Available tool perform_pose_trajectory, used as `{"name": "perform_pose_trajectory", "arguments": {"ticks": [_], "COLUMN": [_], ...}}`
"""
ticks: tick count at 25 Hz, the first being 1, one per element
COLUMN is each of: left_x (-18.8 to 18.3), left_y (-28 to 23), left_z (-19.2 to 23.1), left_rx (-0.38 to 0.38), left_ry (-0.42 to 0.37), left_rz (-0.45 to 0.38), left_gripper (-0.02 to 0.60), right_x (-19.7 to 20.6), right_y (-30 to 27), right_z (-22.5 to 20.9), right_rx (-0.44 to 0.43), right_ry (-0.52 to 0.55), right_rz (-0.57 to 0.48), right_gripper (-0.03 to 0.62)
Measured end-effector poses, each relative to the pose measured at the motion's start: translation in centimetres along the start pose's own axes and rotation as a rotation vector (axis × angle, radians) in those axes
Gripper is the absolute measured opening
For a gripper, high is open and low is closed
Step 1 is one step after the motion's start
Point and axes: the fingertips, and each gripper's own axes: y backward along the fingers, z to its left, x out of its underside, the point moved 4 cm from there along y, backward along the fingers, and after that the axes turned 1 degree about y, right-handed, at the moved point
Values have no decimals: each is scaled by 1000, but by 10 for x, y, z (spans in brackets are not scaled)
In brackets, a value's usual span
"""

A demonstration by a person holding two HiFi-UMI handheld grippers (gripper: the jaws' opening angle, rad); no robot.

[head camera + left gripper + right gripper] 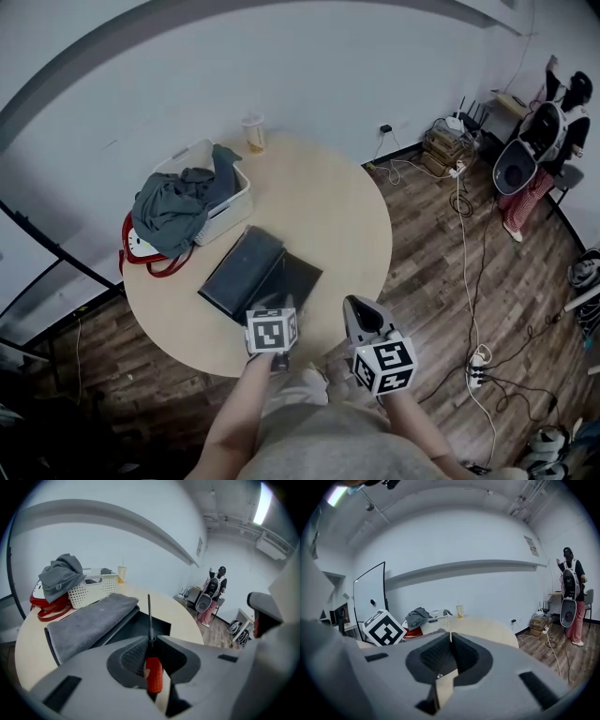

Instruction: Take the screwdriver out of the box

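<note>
In the left gripper view a screwdriver with a red handle point(154, 675) and a thin dark shaft stands between the jaws of my left gripper point(151, 638), which is shut on it just above the handle. The shaft points up over the open dark box point(143, 626), whose grey lid point(86, 625) leans back to the left. In the head view the box point(255, 275) lies on the round table point(328, 206), and my left gripper point(272, 323) is at its near edge. My right gripper point(356, 307) hovers off the table's near right side. Its jaws point(451, 637) are shut on nothing.
A white basket point(225, 208) heaped with grey clothes sits at the table's far left, a red bag point(141, 251) beside it. A cup point(253, 132) stands at the far edge. Cables and a power strip point(476, 361) lie on the wooden floor. A person point(553, 112) stands far right.
</note>
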Motion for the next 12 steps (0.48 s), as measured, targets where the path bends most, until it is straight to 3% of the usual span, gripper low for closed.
{"name": "perform_pose_trajectory", "arguments": {"ticks": [12], "left_x": [4], "left_y": [85], "left_z": [-20], "left_rx": [65], "left_ry": [68], "left_rz": [-177], "left_gripper": [54], "right_x": [16], "right_y": [35], "right_z": [31], "right_rx": [-32], "right_ry": [17], "right_rz": [6], "right_gripper": [2]}}
